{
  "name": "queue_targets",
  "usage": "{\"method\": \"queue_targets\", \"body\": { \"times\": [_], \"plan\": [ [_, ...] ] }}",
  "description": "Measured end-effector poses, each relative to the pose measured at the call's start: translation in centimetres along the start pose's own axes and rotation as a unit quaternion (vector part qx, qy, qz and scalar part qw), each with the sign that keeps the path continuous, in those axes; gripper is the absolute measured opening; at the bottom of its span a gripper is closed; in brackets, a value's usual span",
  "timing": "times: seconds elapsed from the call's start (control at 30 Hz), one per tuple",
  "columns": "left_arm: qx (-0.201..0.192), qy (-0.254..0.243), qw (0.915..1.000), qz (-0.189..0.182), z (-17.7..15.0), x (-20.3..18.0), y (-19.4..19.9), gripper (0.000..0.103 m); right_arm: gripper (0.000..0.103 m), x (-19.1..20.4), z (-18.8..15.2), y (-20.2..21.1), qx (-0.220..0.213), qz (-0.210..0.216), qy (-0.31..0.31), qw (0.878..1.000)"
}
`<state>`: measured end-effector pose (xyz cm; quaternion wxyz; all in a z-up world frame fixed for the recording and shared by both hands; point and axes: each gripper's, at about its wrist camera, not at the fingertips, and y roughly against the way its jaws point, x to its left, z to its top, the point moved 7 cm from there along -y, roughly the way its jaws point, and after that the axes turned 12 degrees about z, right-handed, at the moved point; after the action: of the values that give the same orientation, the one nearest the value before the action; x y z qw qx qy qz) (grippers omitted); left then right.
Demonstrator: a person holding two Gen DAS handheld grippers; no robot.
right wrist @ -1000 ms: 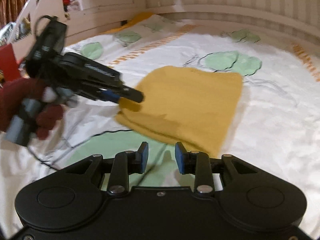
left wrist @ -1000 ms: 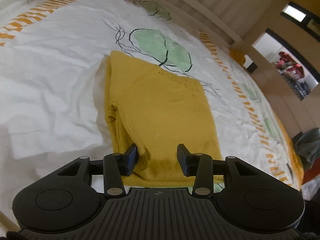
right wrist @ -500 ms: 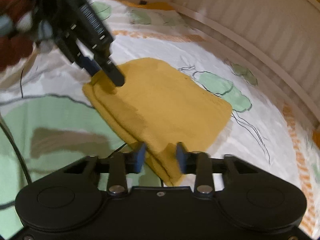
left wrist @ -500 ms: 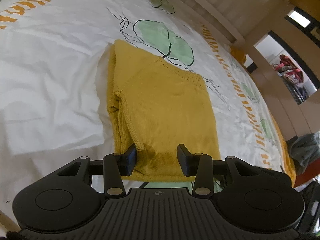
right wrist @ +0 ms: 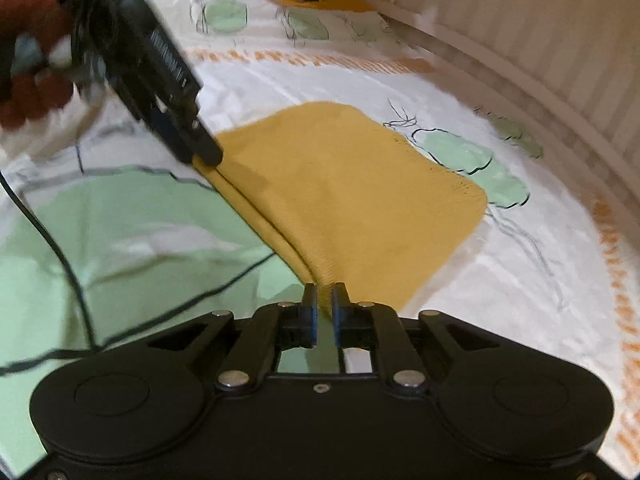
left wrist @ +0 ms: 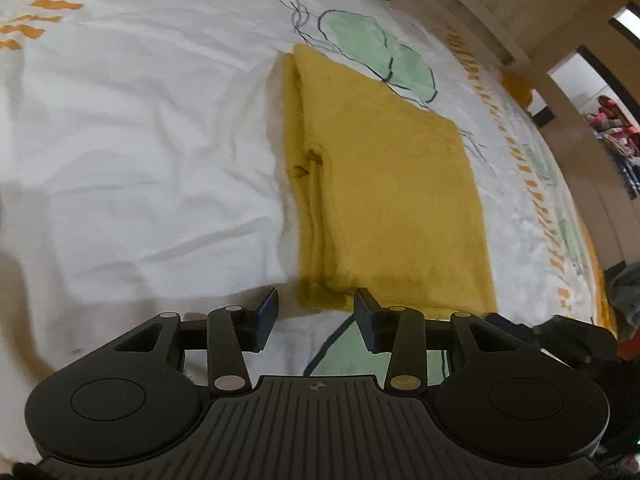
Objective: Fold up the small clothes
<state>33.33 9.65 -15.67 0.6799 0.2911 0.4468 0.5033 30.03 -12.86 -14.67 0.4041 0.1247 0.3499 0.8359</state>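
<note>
A folded mustard-yellow knit garment (left wrist: 384, 184) lies flat on the bed; it also shows in the right wrist view (right wrist: 348, 196). My left gripper (left wrist: 316, 314) is open, its jaws straddling the garment's near-left corner just above the sheet. In the right wrist view the left gripper (right wrist: 204, 156) touches the garment's far corner. My right gripper (right wrist: 325, 300) is shut on the garment's near corner, yellow fabric pinched between its jaws.
The bed sheet (left wrist: 140, 140) is white with green leaf prints and orange stripes. A slatted headboard (right wrist: 520, 40) runs along the far side. A black cable (right wrist: 68, 264) trails over the sheet at left. A doorway (left wrist: 600, 92) opens at far right.
My right gripper has moved onto the garment's near corner and closed on it. My left gripper has pulled back to the garment's corner and stays open.
</note>
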Motion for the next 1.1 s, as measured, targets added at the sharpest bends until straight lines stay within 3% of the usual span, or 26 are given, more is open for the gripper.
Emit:
{"method": "queue_targets", "body": {
  "times": [0.03, 0.07, 0.1, 0.17, 0.27, 0.37, 0.53, 0.63, 0.73, 0.97, 1.1],
  "plan": [
    [-0.006, 0.005, 1.0000, -0.001, 0.2, 0.1, 0.5, 0.041, 0.023, -0.8, 0.2, 0.6, -0.010, 0.015, -0.028, 0.999],
    [-0.016, 0.012, 0.9998, -0.006, 0.4, 0.1, 1.1, 0.042, 0.040, -1.6, 0.4, 1.1, -0.022, 0.027, -0.054, 0.998],
    [-0.027, 0.021, 0.9993, -0.013, 0.5, 0.1, 1.6, 0.043, 0.050, -2.6, 0.6, 1.6, -0.035, 0.037, -0.084, 0.995],
    [-0.050, 0.046, 0.9971, -0.034, 1.2, 0.0, 2.7, 0.057, 0.073, -4.8, 0.9, 2.3, -0.060, 0.062, -0.146, 0.985],
    [-0.068, 0.068, 0.9935, -0.061, 1.9, -0.7, 3.0, 0.077, 0.079, -8.1, 1.3, 2.4, -0.090, 0.089, -0.237, 0.963],
    [-0.061, 0.057, 0.9951, -0.053, 2.2, -1.5, 1.9, 0.082, 0.090, -11.1, 1.7, 1.7, -0.116, 0.102, -0.304, 0.940],
    [-0.050, 0.034, 0.9977, -0.032, 1.7, -2.3, -0.3, 0.082, 0.091, -14.9, 1.6, -1.4, -0.126, 0.118, -0.376, 0.911],
    [-0.039, 0.023, 0.9987, -0.024, 1.2, -2.4, -1.3, 0.083, 0.092, -16.6, 1.1, -3.7, -0.131, 0.142, -0.421, 0.886],
    [-0.040, 0.015, 0.9989, -0.020, 1.0, -2.3, -1.8, 0.085, 0.092, -17.3, 0.6, -5.0, -0.134, 0.157, -0.444, 0.872],
    [-0.038, 0.019, 0.9982, -0.042, 1.9, -3.1, -3.1, 0.102, 0.092, -18.2, 1.4, -7.3, -0.143, 0.188, -0.450, 0.861],
    [-0.045, 0.016, 0.9976, -0.052, 2.5, -3.6, -3.6, 0.102, 0.093, -18.8, 2.2, -8.5, -0.146, 0.202, -0.449, 0.858]
  ]
}}
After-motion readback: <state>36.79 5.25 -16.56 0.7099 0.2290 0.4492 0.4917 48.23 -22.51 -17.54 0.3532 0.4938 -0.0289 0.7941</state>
